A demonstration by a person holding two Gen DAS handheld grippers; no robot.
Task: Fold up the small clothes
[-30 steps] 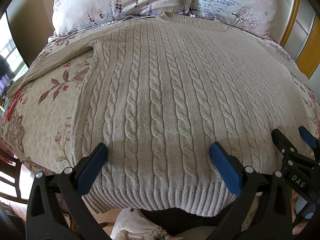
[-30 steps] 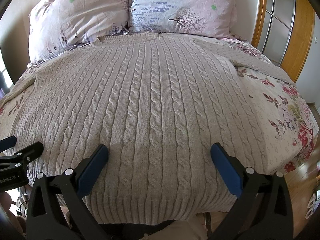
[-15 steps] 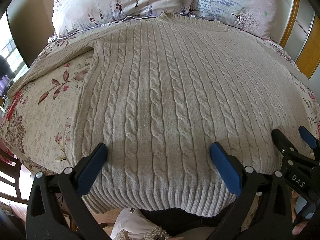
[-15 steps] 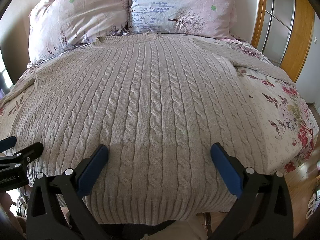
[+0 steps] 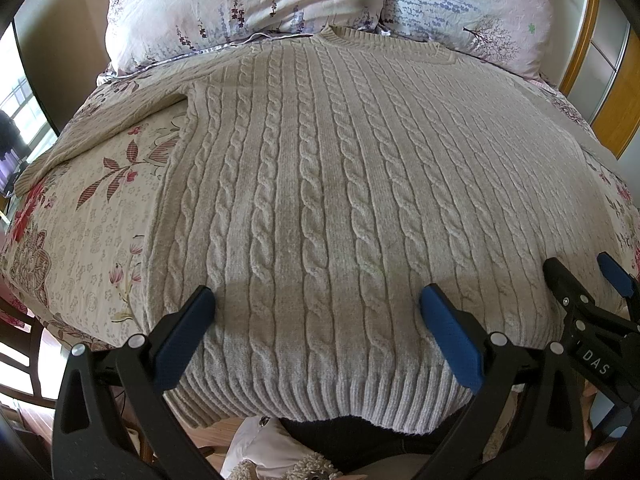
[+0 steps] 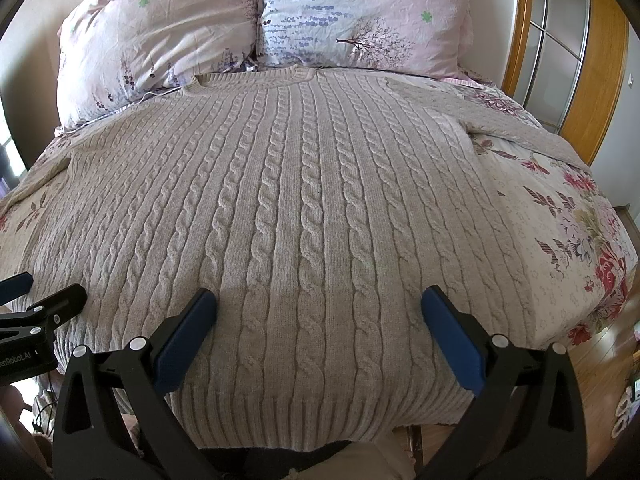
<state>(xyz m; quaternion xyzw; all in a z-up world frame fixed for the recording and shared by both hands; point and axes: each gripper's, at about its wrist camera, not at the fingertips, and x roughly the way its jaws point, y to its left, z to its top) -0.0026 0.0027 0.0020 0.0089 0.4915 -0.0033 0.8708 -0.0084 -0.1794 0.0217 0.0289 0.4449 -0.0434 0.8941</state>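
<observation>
Over the sweater [image 5: 320, 200], both grippers stay unmoved.

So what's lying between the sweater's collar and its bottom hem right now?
Nothing but the cable-knit sweater itself: flat, bare knit from collar to hem. Both wrist views show it.

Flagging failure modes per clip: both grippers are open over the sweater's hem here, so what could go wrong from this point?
1. The sweater is thick cable knit; the open left gripper or right gripper may pinch only the top layer, so the fold drags unevenly.
2. The hem overhangs the bed's near edge; a pull could slide the sweater off.
3. The left sleeve and right sleeve lie spread out; folding the body first may bunch them.
</observation>
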